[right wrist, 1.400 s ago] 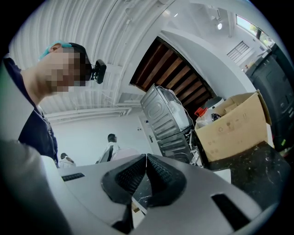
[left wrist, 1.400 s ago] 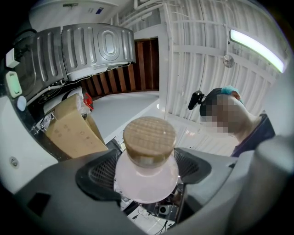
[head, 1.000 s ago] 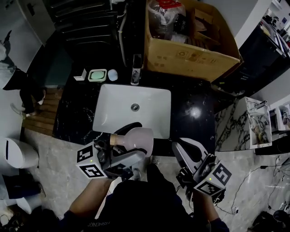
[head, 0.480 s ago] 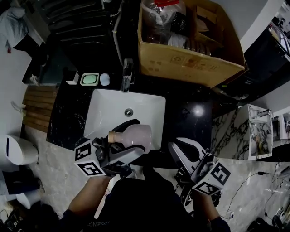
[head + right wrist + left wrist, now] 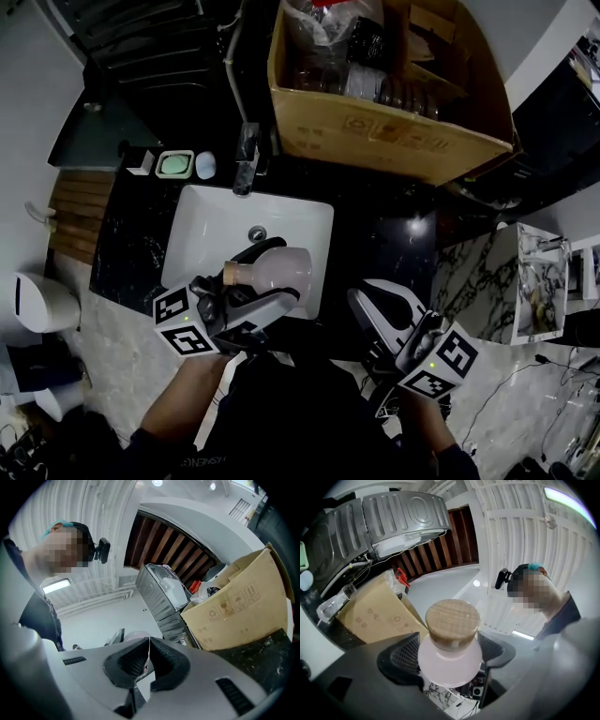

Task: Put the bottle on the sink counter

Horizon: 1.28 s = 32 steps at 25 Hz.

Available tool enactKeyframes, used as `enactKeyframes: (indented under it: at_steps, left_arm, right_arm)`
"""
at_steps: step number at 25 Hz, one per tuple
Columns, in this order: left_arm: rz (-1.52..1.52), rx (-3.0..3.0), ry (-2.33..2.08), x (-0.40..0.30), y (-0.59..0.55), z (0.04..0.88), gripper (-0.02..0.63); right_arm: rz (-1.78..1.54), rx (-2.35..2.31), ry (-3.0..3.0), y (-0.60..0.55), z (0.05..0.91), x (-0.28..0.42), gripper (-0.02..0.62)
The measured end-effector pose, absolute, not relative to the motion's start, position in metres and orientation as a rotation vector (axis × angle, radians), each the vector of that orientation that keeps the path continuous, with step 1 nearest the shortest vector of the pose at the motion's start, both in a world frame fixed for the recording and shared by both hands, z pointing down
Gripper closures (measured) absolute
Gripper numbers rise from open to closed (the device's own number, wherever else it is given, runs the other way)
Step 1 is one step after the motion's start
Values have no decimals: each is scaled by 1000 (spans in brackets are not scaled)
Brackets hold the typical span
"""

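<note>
A pale pink bottle with a round wooden cap lies sideways in my left gripper, which is shut on its body. It hangs over the front right part of the white sink basin, set in the black marble counter. In the left gripper view the bottle fills the gap between the jaws of the left gripper, with the cap pointing at the camera. My right gripper is shut on nothing, low at the right before the counter's front edge. Its jaws meet in the right gripper view.
A faucet stands behind the basin, with a green soap dish and a small white object to its left. A large open cardboard box fills the back right of the counter. A marbled ledge lies to the right.
My left gripper has carried the bottle from the basin's front edge to farther over the basin. The right gripper has stayed shut and nearly still.
</note>
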<state>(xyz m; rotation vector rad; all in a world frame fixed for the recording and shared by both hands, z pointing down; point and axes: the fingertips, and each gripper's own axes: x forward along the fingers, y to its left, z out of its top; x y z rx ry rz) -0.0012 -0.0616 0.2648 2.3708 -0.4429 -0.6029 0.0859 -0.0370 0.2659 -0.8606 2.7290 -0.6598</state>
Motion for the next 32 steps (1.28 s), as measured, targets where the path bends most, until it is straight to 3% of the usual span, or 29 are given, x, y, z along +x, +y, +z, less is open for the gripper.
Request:
enactKeyframes:
  at_steps: [32]
  left_arm:
    - [-330,2393,-518,17,-186,340,219]
  right_arm:
    - [-817,-973,2657,-111,317,90,568]
